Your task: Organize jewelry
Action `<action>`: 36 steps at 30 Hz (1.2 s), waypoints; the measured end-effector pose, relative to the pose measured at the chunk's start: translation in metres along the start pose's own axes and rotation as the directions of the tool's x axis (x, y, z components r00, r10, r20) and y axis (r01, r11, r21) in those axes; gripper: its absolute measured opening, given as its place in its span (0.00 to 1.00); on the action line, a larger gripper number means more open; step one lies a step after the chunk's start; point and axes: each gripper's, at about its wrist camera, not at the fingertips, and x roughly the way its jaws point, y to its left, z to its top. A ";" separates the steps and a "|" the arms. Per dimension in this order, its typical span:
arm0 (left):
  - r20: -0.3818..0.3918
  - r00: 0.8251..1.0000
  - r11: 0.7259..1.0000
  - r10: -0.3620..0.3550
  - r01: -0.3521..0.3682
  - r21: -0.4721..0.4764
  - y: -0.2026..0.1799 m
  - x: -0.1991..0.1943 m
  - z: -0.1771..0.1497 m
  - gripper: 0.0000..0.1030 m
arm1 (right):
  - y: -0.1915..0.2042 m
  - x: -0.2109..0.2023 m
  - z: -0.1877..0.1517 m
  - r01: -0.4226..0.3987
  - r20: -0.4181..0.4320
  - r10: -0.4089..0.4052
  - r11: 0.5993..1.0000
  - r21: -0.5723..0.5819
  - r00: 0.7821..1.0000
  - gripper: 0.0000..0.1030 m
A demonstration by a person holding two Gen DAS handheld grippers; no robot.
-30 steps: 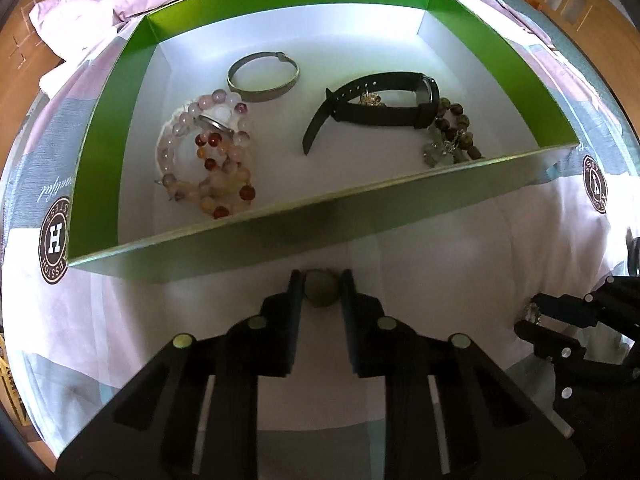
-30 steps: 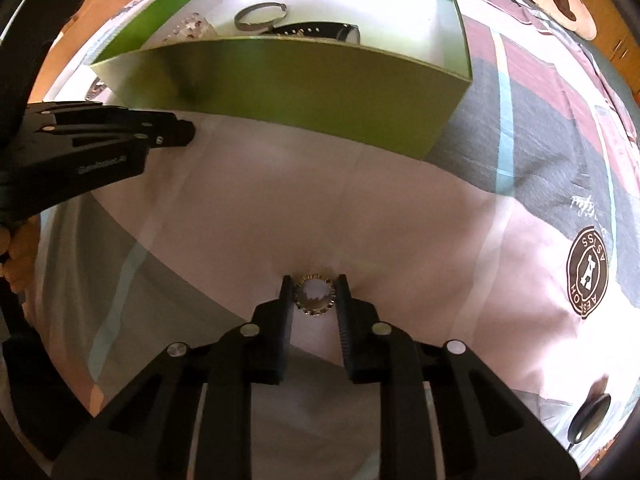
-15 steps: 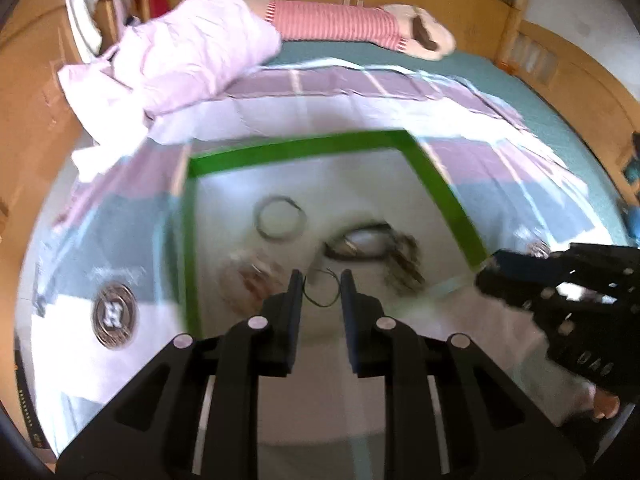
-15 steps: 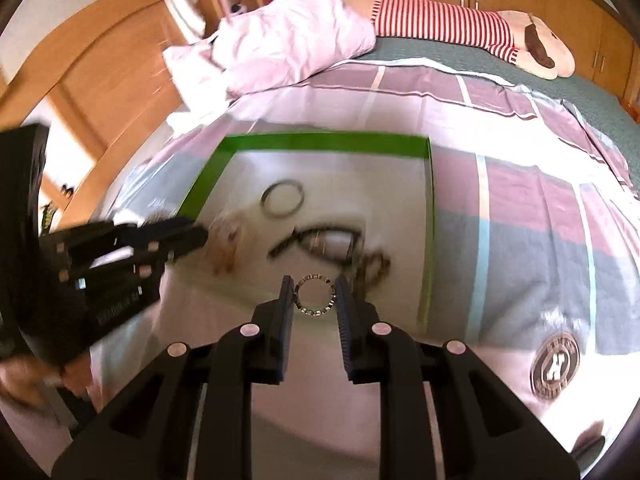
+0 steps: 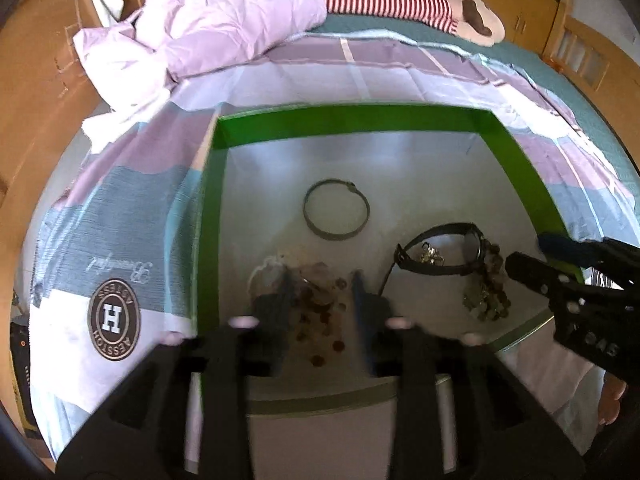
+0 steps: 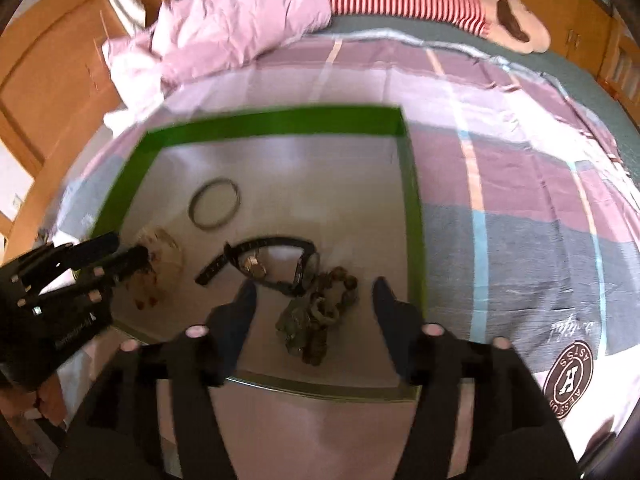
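Observation:
A green box (image 5: pixel 344 120) with a pale floor lies on the bed. In it are a metal bangle (image 5: pixel 336 216), a black watch (image 5: pixel 440 256), a dark bead bracelet (image 5: pixel 486 292) and pink and red bead bracelets (image 5: pixel 316 308). My left gripper (image 5: pixel 322 288) hovers over the pink and red beads, its jaws opening with nothing gripped. My right gripper (image 6: pixel 314 292) hovers over the dark bead bracelet (image 6: pixel 320 312), jaws opening wide and holding nothing. The watch (image 6: pixel 276 264) and bangle (image 6: pixel 215 204) lie beyond it. I cannot make out any ring in the blur.
The box (image 6: pixel 280 122) sits on a checked purple and grey sheet (image 6: pixel 520 200). A crumpled pink duvet (image 5: pixel 224 16) and a striped plush toy (image 5: pixel 400 0) lie at the far end. Wooden cupboards (image 6: pixel 48 80) ring the bed.
Both grippers rose from the sheet in front of the box to above its floor. Each held a small ring before; now both pairs of jaws stand apart and no ring is between them.

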 end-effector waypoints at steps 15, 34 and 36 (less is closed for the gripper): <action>0.132 0.989 0.998 0.063 -0.064 -0.003 -0.009 -0.051 -0.004 0.94 | 0.015 -0.055 -0.004 0.047 0.165 -0.046 0.999 0.000 0.985 0.93; 0.121 0.990 0.997 0.071 -0.071 -0.005 -0.013 -0.053 -0.009 0.96 | 0.010 -0.055 -0.009 0.052 0.153 -0.055 0.998 0.027 0.987 0.94; 0.120 0.990 0.997 0.073 -0.073 -0.004 -0.013 -0.053 -0.009 0.96 | 0.010 -0.054 -0.009 0.051 0.153 -0.055 0.998 0.026 0.987 0.94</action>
